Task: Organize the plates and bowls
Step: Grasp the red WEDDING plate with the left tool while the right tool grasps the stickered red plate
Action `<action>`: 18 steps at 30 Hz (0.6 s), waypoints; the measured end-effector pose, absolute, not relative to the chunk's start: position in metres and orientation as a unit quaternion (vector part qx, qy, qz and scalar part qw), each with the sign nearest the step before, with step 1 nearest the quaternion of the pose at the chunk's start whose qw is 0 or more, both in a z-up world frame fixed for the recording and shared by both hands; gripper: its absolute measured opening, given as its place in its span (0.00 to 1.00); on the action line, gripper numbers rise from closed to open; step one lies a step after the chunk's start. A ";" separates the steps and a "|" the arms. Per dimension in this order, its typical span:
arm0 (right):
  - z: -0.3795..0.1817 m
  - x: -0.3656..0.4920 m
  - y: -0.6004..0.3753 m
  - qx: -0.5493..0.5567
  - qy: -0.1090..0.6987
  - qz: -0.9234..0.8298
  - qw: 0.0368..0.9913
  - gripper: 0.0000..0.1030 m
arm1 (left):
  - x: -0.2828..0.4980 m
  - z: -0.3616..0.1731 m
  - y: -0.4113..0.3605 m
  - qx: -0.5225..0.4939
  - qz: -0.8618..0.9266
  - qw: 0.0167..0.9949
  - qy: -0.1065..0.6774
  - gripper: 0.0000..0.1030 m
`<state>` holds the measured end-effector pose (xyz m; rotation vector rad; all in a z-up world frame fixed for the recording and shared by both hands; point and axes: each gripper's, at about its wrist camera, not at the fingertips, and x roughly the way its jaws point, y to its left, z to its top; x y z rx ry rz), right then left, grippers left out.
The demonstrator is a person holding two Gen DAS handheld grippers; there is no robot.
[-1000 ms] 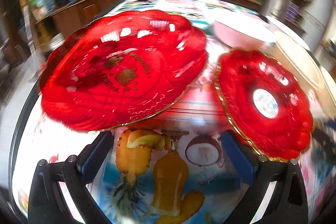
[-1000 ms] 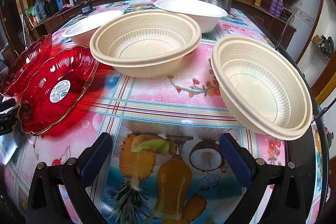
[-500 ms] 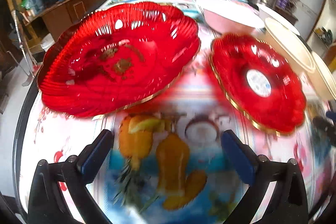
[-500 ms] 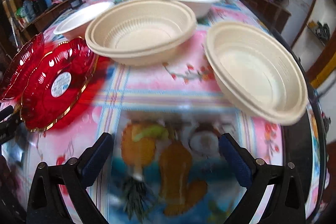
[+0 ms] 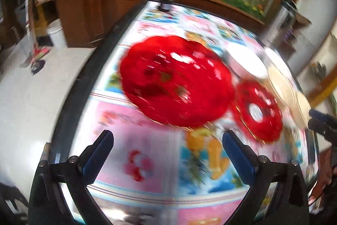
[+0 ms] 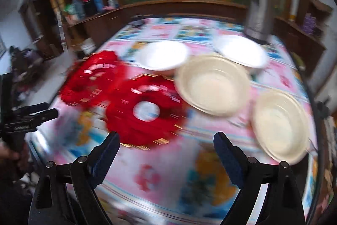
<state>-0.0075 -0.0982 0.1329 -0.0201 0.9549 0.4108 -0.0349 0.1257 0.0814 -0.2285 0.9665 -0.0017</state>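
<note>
- The left tool point(image 5: 167, 156) hangs above the near left part of the surface point(image 5: 147, 136), its jaws wide with nothing between them; only the printed cloth shows in the gap.
- The large red plate point(image 5: 177, 81) lies flat on the left side, beyond that tool and clear of its fingers. It looks untouched, so I judge the sorting has not really begun.
- The small red plate point(image 6: 145, 111), with a white sticker at its centre, sits just to the right of the large one, their rims close or overlapping; blur hides which. The likely plan is to stack the small one on the large.
- The right tool point(image 6: 166, 151) is poised near the middle of the near edge. Its jaws have just been closing a little, yet they stand wide with nothing in them.
- Two white bowls point(image 6: 162, 56) stand far across the surface, and two cream bowls point(image 6: 212, 83) nearer on the right, all upright and apart, ready to be nested by colour.
- A steel flask point(image 6: 260, 5) stands at the far right, beyond the bowls and out of the way.
- Both views are smeared, so fine contact cannot be judged.
</note>
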 end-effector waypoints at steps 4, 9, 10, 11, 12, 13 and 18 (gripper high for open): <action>0.135 0.021 -0.073 0.029 0.472 0.252 0.844 0.91 | -0.019 0.087 0.160 -0.134 0.027 0.869 0.475 0.99; 0.127 0.077 -0.044 0.072 0.500 0.280 0.816 0.62 | 0.013 0.089 0.183 -0.135 0.035 0.859 0.492 0.65; 0.125 0.086 -0.040 0.079 0.506 0.284 0.811 0.59 | 0.016 0.087 0.187 -0.144 0.033 0.856 0.496 0.64; 0.120 0.099 -0.034 0.081 0.515 0.274 0.808 0.52 | 0.020 0.087 0.193 -0.155 0.031 0.854 0.496 0.61; 0.116 0.105 -0.031 0.084 0.521 0.270 0.805 0.48 | 0.024 0.086 0.197 -0.160 0.029 0.854 0.494 0.61; 0.112 0.112 -0.027 0.089 0.528 0.273 0.800 0.47 | 0.028 0.086 0.197 -0.159 0.029 0.853 0.495 0.61; 0.092 0.139 -0.011 0.083 0.547 0.273 0.787 0.40 | 0.048 0.068 0.209 -0.184 0.031 0.835 0.518 0.60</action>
